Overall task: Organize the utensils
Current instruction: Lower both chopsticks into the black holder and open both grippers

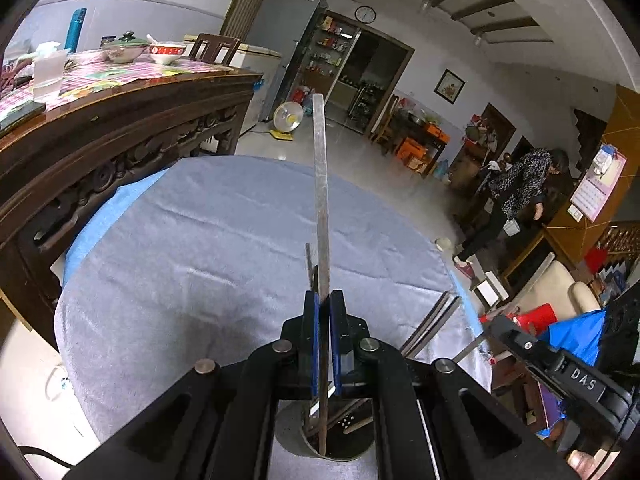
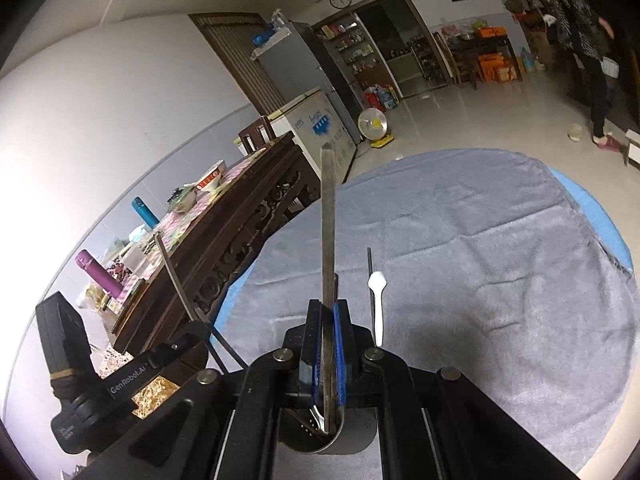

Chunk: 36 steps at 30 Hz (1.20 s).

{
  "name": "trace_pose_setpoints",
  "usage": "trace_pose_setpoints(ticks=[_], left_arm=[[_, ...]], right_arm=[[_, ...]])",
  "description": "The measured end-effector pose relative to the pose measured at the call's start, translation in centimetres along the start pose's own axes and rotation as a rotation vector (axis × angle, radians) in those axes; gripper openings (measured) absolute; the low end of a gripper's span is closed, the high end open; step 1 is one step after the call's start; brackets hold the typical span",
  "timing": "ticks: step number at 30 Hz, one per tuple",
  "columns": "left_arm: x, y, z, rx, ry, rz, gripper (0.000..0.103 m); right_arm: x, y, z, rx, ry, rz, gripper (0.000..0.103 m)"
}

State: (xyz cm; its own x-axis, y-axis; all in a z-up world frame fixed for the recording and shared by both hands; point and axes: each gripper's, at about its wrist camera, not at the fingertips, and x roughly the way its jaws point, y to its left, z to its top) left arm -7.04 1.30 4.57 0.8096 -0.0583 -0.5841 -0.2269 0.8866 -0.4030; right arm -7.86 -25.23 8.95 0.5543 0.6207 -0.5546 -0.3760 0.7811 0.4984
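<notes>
Clamping a flat metal utensil handle apiece, the left gripper and right gripper held them low-centre over the holder cup; a tilted release could tip it or miss.

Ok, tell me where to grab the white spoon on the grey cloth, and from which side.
Take the white spoon by its slim handle, coming down from above with the jaws across it. It seems to lie flat on the grey cloth, handle towards the right gripper, wider bowl at the far end. That gripper is shut on a metal chopstick, so free it first.
</notes>
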Motion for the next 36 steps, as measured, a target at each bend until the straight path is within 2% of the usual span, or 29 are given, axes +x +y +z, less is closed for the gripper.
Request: trace_pose_setpoints(ticks=[8, 15, 20, 23, 28, 32, 36], left_arm=[[-0.8, -1.4, 1.3, 0.032, -0.066, -0.002, 0.005], [1.0, -1.5, 0.8, 0.018, -0.067, 0.002, 0.005], [0.0, -2.2, 2.2, 0.028, -0.133, -0.012, 0.005], [0.0, -2.3, 1.8, 0.039, -0.162, -0.008, 0.005], [1.7, -0.5, -0.7, -0.022, -0.134, 0.034, 0.005], [2.7, 0.1, -2.1, -0.027, -0.097, 0.057, 0.005], [3.0, -0.5, -3.1, 0.012, -0.072, 0.059, 0.005]], right_arm=[[0.1, 0.1, 0.2, -0.011, -0.016, -0.002, 0.007], [0.6, 0.0, -0.3, -0.028, -0.010, -0.022, 0.007], [0.2, 0.3, 0.2, -0.036, -0.025, -0.026, 0.007], [0.3, 0.4, 0.0, -0.047, -0.031, -0.038, 0.007], [1.3, 0.3, -1.1, -0.063, -0.013, -0.059, 0.007], [1.9, 0.4, -2.1, -0.084, 0.006, -0.072, 0.007], [2.6, 0.5, -3.2, -0.096, 0.035, -0.075, 0.007]])
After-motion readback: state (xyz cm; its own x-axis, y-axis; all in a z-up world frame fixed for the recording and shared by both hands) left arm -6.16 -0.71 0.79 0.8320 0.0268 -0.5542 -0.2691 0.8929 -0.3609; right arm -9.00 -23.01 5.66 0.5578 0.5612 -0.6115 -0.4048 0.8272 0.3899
